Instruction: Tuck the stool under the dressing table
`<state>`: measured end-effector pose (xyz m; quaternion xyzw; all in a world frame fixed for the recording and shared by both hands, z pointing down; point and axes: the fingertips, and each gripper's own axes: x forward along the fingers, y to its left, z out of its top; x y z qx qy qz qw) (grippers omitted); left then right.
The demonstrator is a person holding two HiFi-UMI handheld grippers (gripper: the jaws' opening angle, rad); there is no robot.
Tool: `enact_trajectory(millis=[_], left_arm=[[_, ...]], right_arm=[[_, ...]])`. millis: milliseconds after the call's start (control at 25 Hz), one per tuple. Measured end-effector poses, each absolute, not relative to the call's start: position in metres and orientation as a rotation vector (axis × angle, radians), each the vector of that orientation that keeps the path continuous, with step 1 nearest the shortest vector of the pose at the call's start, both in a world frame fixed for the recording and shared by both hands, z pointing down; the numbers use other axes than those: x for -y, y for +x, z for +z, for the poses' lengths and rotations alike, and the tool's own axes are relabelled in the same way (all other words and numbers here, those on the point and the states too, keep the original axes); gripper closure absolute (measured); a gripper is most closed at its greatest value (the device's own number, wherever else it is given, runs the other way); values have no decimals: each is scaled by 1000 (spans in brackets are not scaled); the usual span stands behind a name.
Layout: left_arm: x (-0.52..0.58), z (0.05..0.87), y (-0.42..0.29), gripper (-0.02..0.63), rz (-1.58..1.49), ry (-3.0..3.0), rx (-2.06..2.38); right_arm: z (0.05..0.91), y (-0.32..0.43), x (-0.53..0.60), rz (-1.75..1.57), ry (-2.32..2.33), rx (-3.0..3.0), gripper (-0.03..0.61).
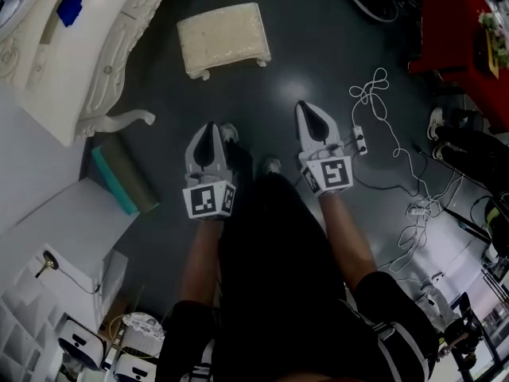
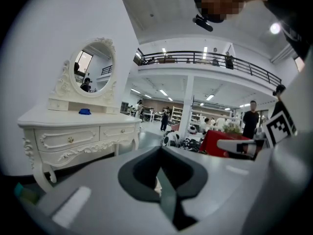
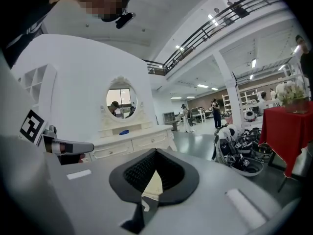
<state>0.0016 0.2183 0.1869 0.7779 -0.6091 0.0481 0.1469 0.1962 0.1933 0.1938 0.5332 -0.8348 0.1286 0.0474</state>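
Dark floor is seen, stool standing clear of dressing table.
Left gripper and right gripper are held short of the stool, jaws closed, nothing gripped.

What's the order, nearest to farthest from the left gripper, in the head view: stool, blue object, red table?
1. stool, straight ahead.
2. blue object, on the dressing table, upper left.
3. red table, far upper right.

A cream stool stands on the dark, glossy floor, just clear of the white dressing table along the floor's wall edge. A teal-edged box lies by the table's leg; white cables sprawl opposite.
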Motion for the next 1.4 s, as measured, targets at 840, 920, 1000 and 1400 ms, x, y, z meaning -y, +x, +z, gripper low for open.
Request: enact_trajectory(millis=[840,920,1000,1400], left_arm=[[-156,359,-38,605,169,2222,1783],[-146,373,-43,606,173,2229,1810],[-137,390,-48,604,164,2222,1821],[-101,494,-77,605,178,2286,1786]], right_arm=[[379,176,-139,417,1530,2527,535],[401,171,-129,423,1524,2522,532],[421,166,-117,427,1528,2526,525],[515,138,-73,378,1535,2585,455]])
